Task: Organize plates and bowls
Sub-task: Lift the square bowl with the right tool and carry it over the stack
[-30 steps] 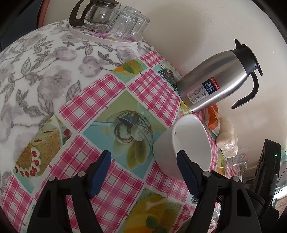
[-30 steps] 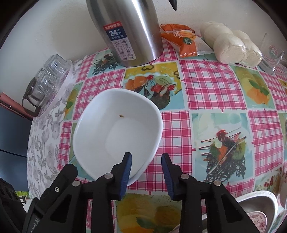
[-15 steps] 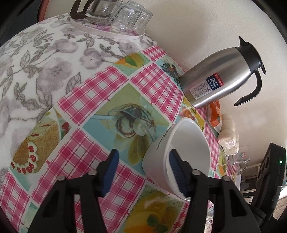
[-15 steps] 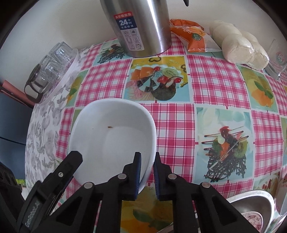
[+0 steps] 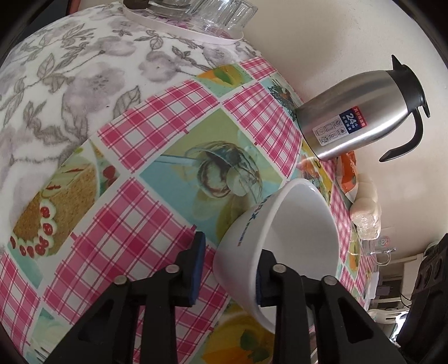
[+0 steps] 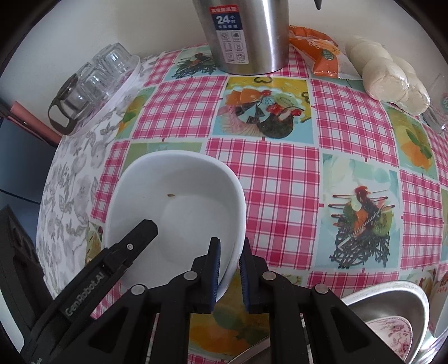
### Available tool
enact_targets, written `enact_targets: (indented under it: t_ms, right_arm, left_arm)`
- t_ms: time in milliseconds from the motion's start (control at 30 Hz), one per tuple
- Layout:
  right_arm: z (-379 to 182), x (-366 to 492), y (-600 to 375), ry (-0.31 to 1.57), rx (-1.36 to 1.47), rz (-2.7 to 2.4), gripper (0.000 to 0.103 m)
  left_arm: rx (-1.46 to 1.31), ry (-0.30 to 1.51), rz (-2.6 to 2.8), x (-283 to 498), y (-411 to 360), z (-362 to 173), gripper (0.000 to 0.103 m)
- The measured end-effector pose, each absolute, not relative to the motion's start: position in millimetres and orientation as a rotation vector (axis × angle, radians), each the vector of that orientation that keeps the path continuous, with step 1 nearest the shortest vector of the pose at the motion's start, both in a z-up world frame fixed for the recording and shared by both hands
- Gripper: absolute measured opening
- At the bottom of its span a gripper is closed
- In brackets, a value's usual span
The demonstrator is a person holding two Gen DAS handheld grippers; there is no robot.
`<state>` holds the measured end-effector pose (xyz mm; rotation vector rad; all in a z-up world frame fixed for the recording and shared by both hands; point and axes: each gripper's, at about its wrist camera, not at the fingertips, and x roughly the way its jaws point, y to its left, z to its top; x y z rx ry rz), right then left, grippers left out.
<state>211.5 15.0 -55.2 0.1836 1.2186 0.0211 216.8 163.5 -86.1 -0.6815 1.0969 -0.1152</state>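
While the white bowl [image 6: 179, 207] sits tilted above the checked worktop [image 6: 282, 173], its near rim lies straight ahead of the right claw [image 6: 229, 275], whose jaws stand narrow with one blue pad inside the wall and one outside, pinching the rim. The left claw [image 5: 228, 270] straddles the opposite wall of the same bowl [image 5: 282, 238]: one pad lies inside the bowl against the wall, the other stands apart from the outer wall, so its jaws are part open and the grip looks not yet made. Both claws are equally near; the bowl's mouth faces toward the steel flask [image 5: 361, 112]. Legible writing: "24" on the flask's blue label [image 6: 228, 20], "GenRobot.AI" on the left claw's finger seen from the right wrist, and small blue lettering on the bowl's side, unreadable.
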Motion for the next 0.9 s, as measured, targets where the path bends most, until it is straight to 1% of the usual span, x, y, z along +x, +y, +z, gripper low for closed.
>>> enact_targets:
  t_ms: [33, 67, 433, 567, 900]
  right_arm:
    - [-55, 211, 16, 1.217, 0.183, 0.022, 0.014]
    - [-55, 210, 16, 1.216, 0.186, 0.022, 0.014]
    - [-53, 197, 12, 1.215, 0.223, 0.018, 0.015]
    - [-44, 192, 7, 1.195, 0.242, 0.010, 0.015]
    - [-4, 167, -2, 1.100, 0.272, 0.044, 0.015]
  left_arm:
    - [-0.688, 1.095, -0.124, 217, 163, -86, 0.022]
    - [-0.693, 1.096, -0.132, 217, 163, -86, 0.020]
    - [-0.707, 1.101, -0.163, 211, 165, -83, 0.020]
    - [-0.727, 1.096, -0.189, 208, 166, -78, 0.020]
    - [-0.690, 1.016, -0.233, 189, 161, -33, 0.020]
